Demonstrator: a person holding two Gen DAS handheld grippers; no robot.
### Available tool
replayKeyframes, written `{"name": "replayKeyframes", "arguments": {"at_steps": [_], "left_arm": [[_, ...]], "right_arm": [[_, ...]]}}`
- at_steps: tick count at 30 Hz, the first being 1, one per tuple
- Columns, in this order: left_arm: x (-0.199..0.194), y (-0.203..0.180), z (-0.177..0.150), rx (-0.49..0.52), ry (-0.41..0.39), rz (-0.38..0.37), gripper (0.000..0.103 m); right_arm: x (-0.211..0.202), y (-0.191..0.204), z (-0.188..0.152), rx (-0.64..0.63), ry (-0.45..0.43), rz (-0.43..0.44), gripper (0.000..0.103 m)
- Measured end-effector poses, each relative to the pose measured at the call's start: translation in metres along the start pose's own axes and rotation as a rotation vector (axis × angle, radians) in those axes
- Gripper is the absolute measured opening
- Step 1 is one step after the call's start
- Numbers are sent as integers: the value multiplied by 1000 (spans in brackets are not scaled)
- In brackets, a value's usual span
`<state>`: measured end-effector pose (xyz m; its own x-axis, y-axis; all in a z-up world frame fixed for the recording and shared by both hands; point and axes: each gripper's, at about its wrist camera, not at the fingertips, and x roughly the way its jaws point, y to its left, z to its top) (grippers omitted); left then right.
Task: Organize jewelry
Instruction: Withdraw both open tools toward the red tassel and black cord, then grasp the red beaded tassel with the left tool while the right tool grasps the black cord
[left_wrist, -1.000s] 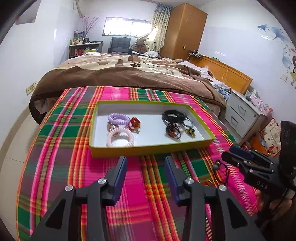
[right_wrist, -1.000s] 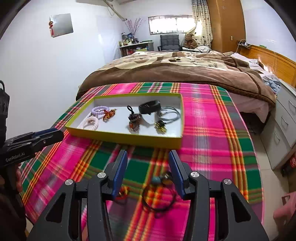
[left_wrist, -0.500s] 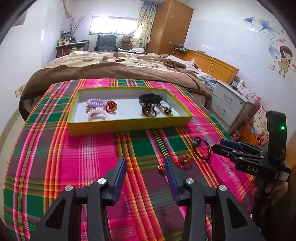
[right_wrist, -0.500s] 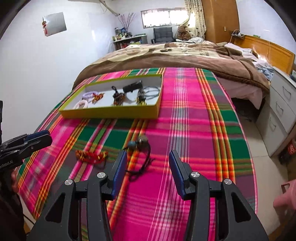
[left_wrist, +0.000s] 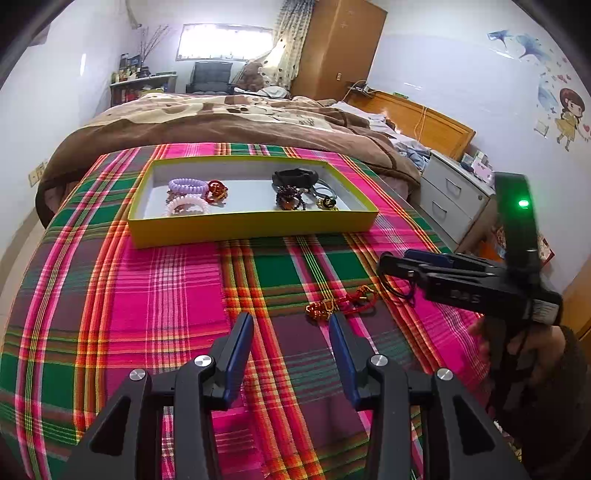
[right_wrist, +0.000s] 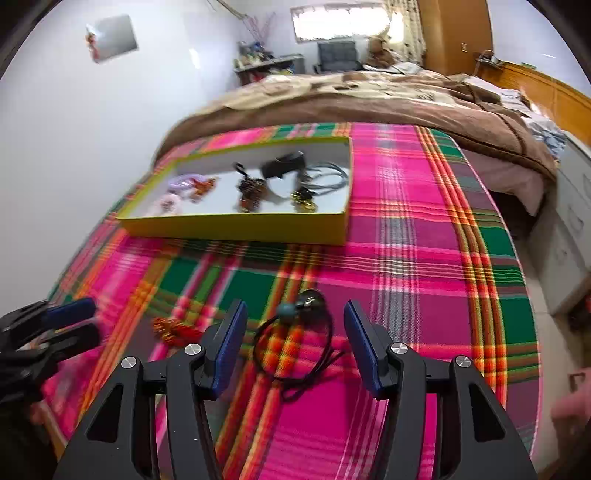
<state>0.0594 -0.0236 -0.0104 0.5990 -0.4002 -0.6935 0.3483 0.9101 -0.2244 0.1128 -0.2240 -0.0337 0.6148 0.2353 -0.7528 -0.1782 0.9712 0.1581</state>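
Your right gripper, jaws opening and empty, straddles the black cord necklace lying on the plaid cloth short of the tray, while your released left gripper sits farther from it.

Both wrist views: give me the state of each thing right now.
Tray: on the plaid cloth, open, holding hair ties and bracelets.
Black cord necklace: loose on the cloth, between the right jaws, untouched.
Red charm: loose on the cloth.
Left gripper: open, empty.
Right gripper: jaws opening.
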Motion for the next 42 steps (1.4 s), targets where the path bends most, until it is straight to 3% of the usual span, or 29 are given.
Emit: {"name": "replayKeyframes", "arguments": {"at_steps": [11,13,14,16,20,26,35,38,42], "left_arm": [[3,2,0,-6,16,12,42],[5,2,1,-5,20,11,42],[7,1,2,-5,22,8,42],[11,0,4,0,29,11,42],[17,-3,5,18,42,8,42],[25,-14,12,70,41,13,42],[46,-43,19,191,62,-48,43],[59,-53,20,260,80,-14,47],[67,-57,23,275,94,-17,47]], "right_arm": [[16,7,1,-22,40,-90,55],[15,9,0,-32,40,-98,43],[14,9,-1,-31,36,-106,32],[12,9,-2,-27,32,-103,30],[7,7,-4,-21,19,-93,14],[1,2,-6,-13,6,-64,14],[-26,-8,-7,14,-52,-30,14],[-31,-8,-9,13,-57,-26,14],[-33,-9,-12,7,-56,-16,14]]}}
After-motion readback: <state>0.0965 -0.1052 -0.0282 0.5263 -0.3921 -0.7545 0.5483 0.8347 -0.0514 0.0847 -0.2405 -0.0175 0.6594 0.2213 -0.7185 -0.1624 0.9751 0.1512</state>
